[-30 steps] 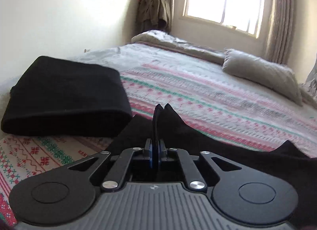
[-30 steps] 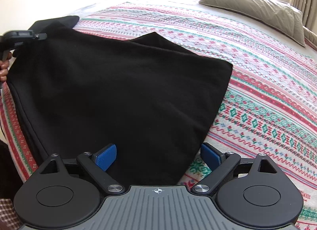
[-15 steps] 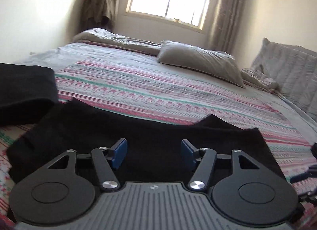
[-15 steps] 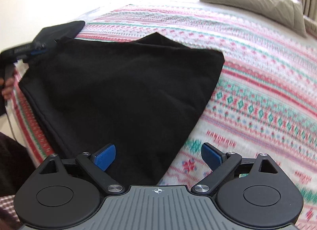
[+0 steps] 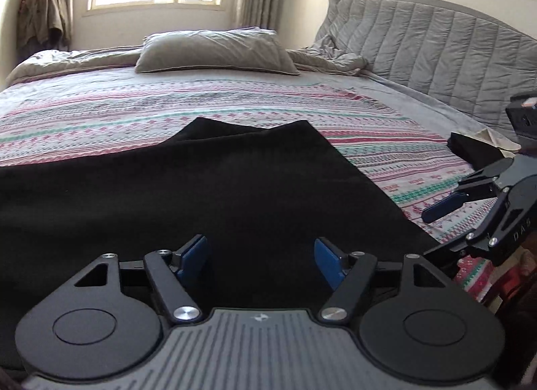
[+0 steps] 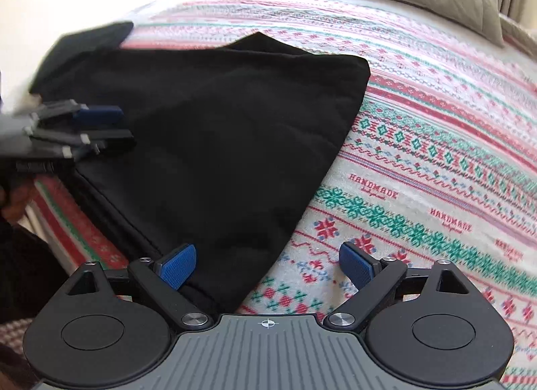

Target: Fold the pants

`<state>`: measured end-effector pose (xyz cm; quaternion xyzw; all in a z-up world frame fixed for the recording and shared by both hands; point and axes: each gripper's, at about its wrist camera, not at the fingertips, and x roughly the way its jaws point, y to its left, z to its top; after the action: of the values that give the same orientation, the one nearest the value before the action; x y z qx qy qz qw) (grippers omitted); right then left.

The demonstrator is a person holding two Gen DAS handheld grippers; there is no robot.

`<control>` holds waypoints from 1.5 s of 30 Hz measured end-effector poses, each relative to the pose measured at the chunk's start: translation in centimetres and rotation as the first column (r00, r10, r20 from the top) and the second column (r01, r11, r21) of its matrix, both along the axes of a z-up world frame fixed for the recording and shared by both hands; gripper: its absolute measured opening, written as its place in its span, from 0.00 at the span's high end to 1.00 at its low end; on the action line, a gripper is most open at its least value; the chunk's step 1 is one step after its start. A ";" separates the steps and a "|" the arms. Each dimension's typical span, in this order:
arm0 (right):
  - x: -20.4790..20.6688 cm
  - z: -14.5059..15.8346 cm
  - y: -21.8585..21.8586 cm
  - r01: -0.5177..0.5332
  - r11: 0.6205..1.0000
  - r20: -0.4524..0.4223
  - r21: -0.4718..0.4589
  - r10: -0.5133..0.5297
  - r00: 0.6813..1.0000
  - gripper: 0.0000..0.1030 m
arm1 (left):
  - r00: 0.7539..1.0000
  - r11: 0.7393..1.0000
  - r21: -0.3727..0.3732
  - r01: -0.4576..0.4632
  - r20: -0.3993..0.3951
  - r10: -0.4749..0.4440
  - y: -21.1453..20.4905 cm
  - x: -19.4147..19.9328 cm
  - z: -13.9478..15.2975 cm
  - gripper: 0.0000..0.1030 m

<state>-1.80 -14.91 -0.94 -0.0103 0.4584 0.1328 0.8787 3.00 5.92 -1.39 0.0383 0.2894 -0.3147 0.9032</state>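
The black pants (image 5: 218,195) lie folded flat on the patterned bedspread (image 5: 100,121), their far corners pointing toward the pillow. My left gripper (image 5: 260,259) hovers over their near part; its jaws are opening, and the blue pads press on nothing. In the right wrist view the pants (image 6: 218,138) fill the left half, and the left gripper (image 6: 100,128) shows blurred at their left edge. My right gripper (image 6: 266,265) is open over the pants' near right corner, one pad above the cloth and one above the bedspread (image 6: 436,155). It also shows at the right, the right gripper (image 5: 436,228).
A grey pillow (image 5: 214,50) and a quilted headboard (image 5: 436,47) stand at the far side. Another folded black garment (image 6: 87,44) lies beyond the pants at the left. A dark item (image 5: 473,151) sits on the bed's right edge. A hand (image 6: 16,202) holds the left gripper.
The left gripper let go of the pinched pants cloth, opened, and swung right over the pants, which now lie flat. The right gripper shifted a little and stays open.
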 end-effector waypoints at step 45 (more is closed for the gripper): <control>3.3 2.1 -7.0 0.146 0.856 -0.022 0.497 -0.156 0.988 0.29 | 0.992 0.993 0.055 0.100 0.072 -0.104 -10.4 -2.9 -0.9 0.79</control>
<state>1.54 -21.90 1.19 0.2506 0.4000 0.1769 0.8636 0.10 -4.46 -2.29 0.0878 0.2610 -0.3514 0.8948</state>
